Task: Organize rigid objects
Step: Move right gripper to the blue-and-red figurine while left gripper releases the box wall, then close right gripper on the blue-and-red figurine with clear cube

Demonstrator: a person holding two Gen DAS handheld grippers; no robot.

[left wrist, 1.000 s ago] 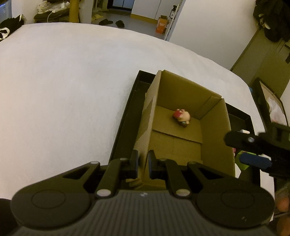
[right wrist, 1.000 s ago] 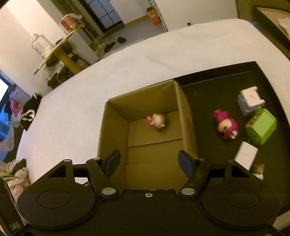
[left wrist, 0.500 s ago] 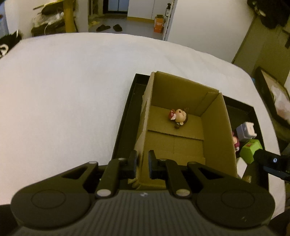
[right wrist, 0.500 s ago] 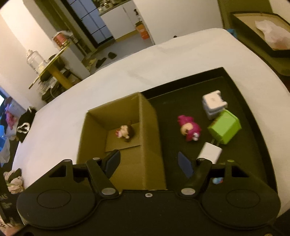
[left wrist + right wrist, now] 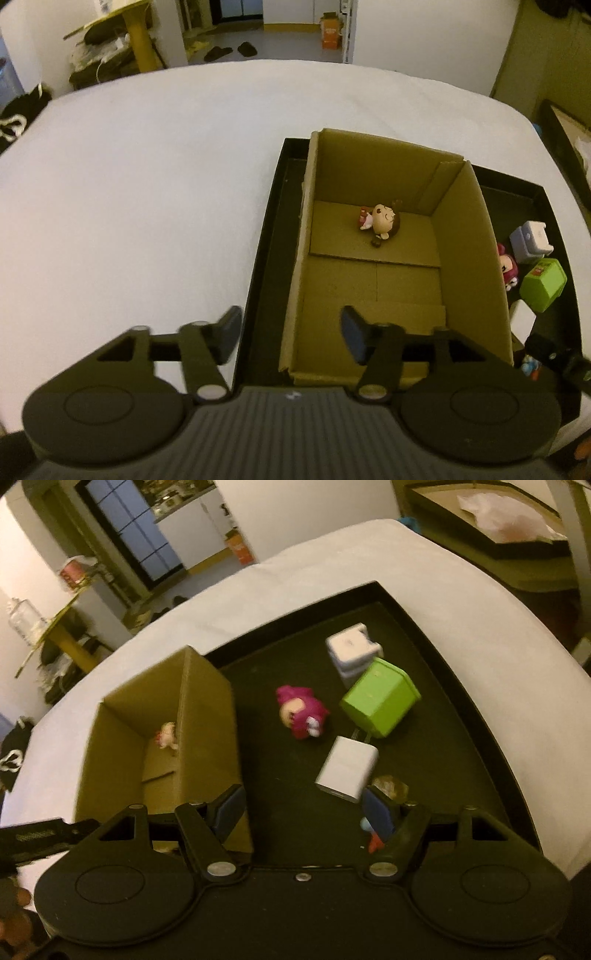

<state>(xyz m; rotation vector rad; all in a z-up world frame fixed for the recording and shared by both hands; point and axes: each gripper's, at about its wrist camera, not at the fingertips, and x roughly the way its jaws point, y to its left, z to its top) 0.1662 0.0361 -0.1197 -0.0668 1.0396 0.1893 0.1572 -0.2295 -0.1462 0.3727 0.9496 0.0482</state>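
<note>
Both tongs, left [image 5: 288, 332] and right [image 5: 301, 810], gape empty. One doll [image 5: 382, 223] lies in the box [image 5: 469, 266]; the right tongs hover over the white charger [image 5: 347, 770] on the tray [image 5: 461, 701], probably the next pick.

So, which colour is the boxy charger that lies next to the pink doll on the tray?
Bright green charger; the right wrist view shows it best.

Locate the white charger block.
In the right wrist view, the white charger block lies on the black tray, right of the cardboard box, just below the green cube.
</note>
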